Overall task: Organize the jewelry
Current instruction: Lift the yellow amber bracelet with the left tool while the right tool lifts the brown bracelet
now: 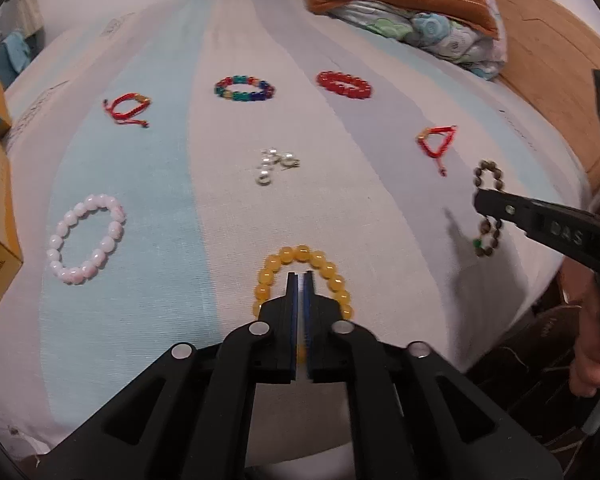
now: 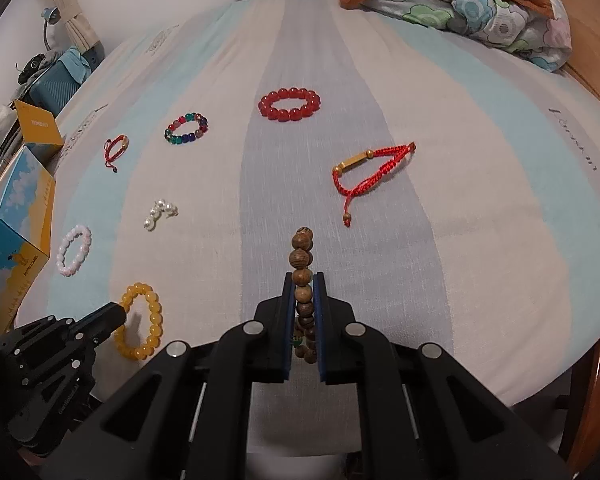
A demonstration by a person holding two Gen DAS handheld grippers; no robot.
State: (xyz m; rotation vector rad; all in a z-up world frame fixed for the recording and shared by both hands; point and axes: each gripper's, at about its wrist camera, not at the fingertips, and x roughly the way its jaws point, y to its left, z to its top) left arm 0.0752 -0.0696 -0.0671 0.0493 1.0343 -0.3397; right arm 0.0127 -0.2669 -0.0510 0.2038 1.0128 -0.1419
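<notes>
Jaws of both grippers are closed on beaded bracelets at the near edge of a striped bed (image 2: 500,184) as a person sorts jewelry. The left gripper (image 1: 299,276) pinches the near side of a yellow bead bracelet (image 1: 300,254), its far arc resting on the sheet. The right gripper (image 2: 303,278) clamps a brown wooden bead bracelet (image 2: 302,258), which stands on edge between the pads and, seen from the left wrist camera, hangs partly clear of the bed. The pick-up step looks complete for both pieces; the next move likely calls for carrying each to a chosen spot without dragging beads across the cloth. Seven other pieces lie well apart: a pink bead bracelet (image 1: 86,238) at near left, a pearl cluster (image 1: 274,164) in the middle, a red cord bracelet with a gold tube (image 2: 374,172) to the right, and, farther off, a red bead bracelet (image 2: 290,104), a multicoloured bead bracelet (image 2: 186,128) and a small red cord bracelet (image 2: 116,148). Yellow-and-blue cardboard boxes (image 2: 24,216) crowd the left edge; folded bedding (image 2: 480,12) lies at far right.
</notes>
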